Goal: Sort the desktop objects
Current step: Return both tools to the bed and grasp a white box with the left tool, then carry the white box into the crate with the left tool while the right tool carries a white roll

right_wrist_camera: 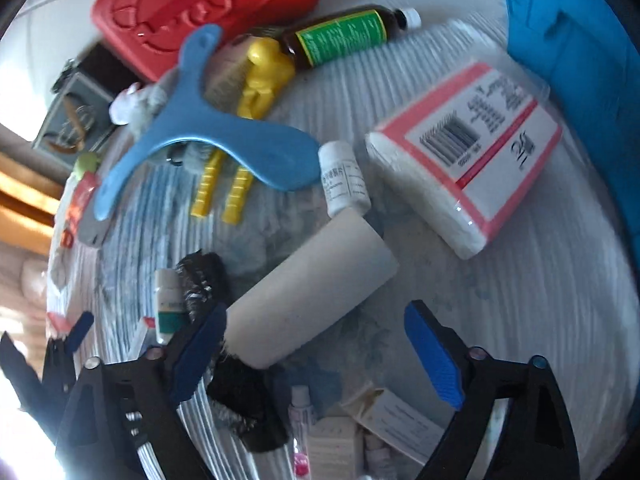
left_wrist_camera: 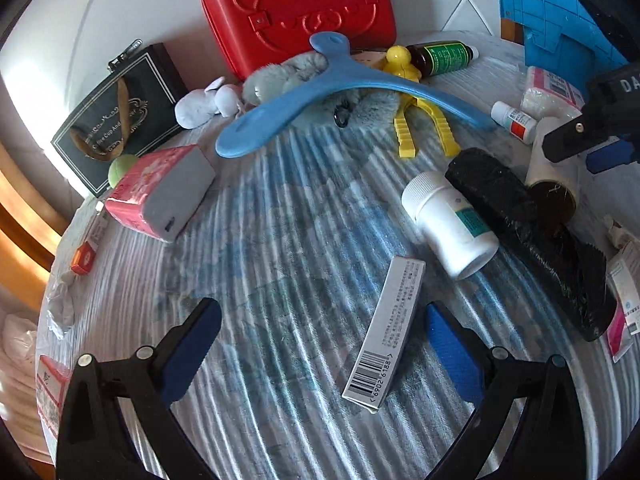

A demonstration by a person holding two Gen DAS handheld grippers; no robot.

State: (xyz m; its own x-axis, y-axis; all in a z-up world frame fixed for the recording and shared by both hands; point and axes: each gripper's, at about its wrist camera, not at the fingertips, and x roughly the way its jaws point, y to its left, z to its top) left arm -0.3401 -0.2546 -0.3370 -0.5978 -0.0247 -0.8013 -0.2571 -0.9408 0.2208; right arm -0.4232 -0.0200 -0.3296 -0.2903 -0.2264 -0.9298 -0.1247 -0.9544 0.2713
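My left gripper (left_wrist_camera: 320,354) is open low over the striped cloth. A grey barcode box (left_wrist_camera: 384,332) lies between its fingers, close to the right pad, and no pad presses on it. A white pill bottle (left_wrist_camera: 452,224) and a black brush (left_wrist_camera: 532,240) lie just beyond. My right gripper (right_wrist_camera: 316,360) is open above a cardboard tube (right_wrist_camera: 312,292), whose lower end sits beside the left pad. The brush (right_wrist_camera: 204,280) runs under that pad. In the left wrist view the right gripper (left_wrist_camera: 592,128) hangs over the tube (left_wrist_camera: 554,176).
At the back are a red case (left_wrist_camera: 300,8), a blue Y-shaped hanger (left_wrist_camera: 340,88), a yellow clip (left_wrist_camera: 404,68) and a brown bottle (left_wrist_camera: 440,58). A pink tissue pack (left_wrist_camera: 160,192) and a black gift box (left_wrist_camera: 116,116) lie left. A cotton pack (right_wrist_camera: 468,168) and a blue basket (right_wrist_camera: 580,60) are right.
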